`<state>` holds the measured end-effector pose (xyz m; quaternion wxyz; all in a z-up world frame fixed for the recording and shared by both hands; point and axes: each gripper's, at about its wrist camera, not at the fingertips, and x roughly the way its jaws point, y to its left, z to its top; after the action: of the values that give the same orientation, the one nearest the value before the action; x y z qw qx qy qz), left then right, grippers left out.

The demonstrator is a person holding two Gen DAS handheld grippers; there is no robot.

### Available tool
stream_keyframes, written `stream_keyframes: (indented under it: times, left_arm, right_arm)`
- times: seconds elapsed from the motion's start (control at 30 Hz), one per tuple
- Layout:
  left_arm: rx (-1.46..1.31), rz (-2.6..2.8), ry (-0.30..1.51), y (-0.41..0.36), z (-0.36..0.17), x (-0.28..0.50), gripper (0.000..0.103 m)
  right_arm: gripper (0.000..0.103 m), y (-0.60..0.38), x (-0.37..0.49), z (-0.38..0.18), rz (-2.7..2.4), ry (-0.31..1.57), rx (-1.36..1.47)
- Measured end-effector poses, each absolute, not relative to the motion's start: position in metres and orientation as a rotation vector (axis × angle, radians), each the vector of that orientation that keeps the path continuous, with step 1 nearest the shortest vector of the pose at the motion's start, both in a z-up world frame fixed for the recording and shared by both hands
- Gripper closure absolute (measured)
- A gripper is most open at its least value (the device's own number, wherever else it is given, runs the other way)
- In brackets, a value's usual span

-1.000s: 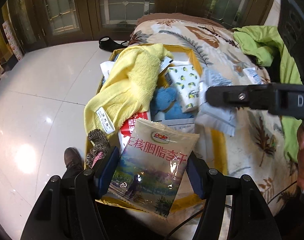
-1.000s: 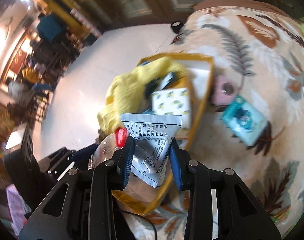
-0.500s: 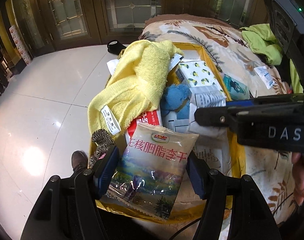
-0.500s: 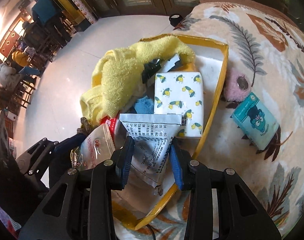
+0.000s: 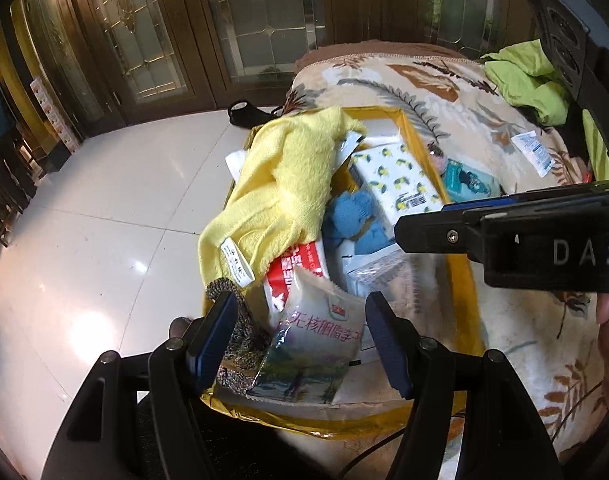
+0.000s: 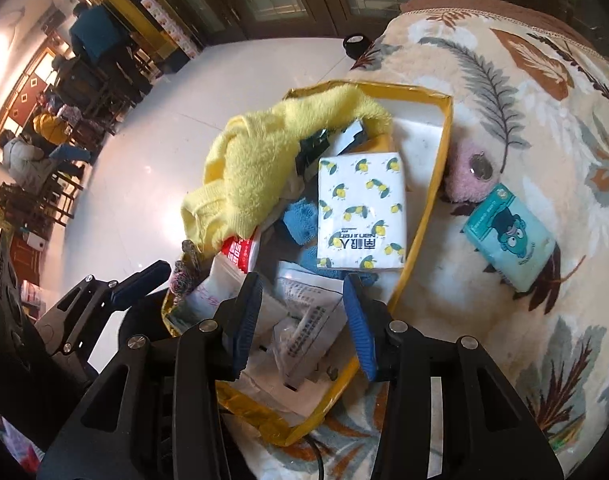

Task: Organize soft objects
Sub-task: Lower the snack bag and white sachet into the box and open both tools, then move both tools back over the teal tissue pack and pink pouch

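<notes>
The yellow rectangular tray [image 6: 444, 148] lies on the leaf-patterned blanket [image 6: 524, 92] and is full of soft things: a fluffy yellow towel [image 5: 288, 184], a white tissue pack with lemon prints [image 6: 360, 208] and a blue plush cloth [image 5: 352, 220]. The left gripper [image 5: 300, 340] hangs over the near left corner with fingers released; the clear snack bag with a landscape picture [image 5: 316, 352] lies between them, its sides apart from both pads. The right gripper [image 6: 300, 320] has just been opening its jaws, and the white printed sachet [image 6: 312, 320] lies loose between them in the near end of the tray. A teal tissue packet [image 6: 508, 236] rests on the blanket, right of the tray.
</notes>
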<state>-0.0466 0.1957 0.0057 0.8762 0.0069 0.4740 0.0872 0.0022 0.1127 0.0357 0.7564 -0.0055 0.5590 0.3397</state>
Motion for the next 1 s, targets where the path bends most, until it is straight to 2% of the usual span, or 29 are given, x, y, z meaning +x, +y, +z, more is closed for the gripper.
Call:
stream_keyframes:
  times: [0.47, 0.93, 1.0]
  left_arm:
    - [0.034, 0.177, 0.944, 0.179, 0.026, -0.049, 0.033]
    - [-0.034, 0.085, 0.977, 0.147, 0.037, -0.029, 0.033]
    - [-0.033, 0.074, 0.984, 0.139, 0.037, -0.023, 0.033]
  right_arm:
    - [0.061, 0.059, 0.008, 0.06, 0.722, 1.187, 0.137]
    - [0.061, -0.049, 0.03, 0.078, 0.579, 1.126, 0.336]
    - [0.056, -0.06, 0.03, 0.076, 0.563, 1.126, 0.349]
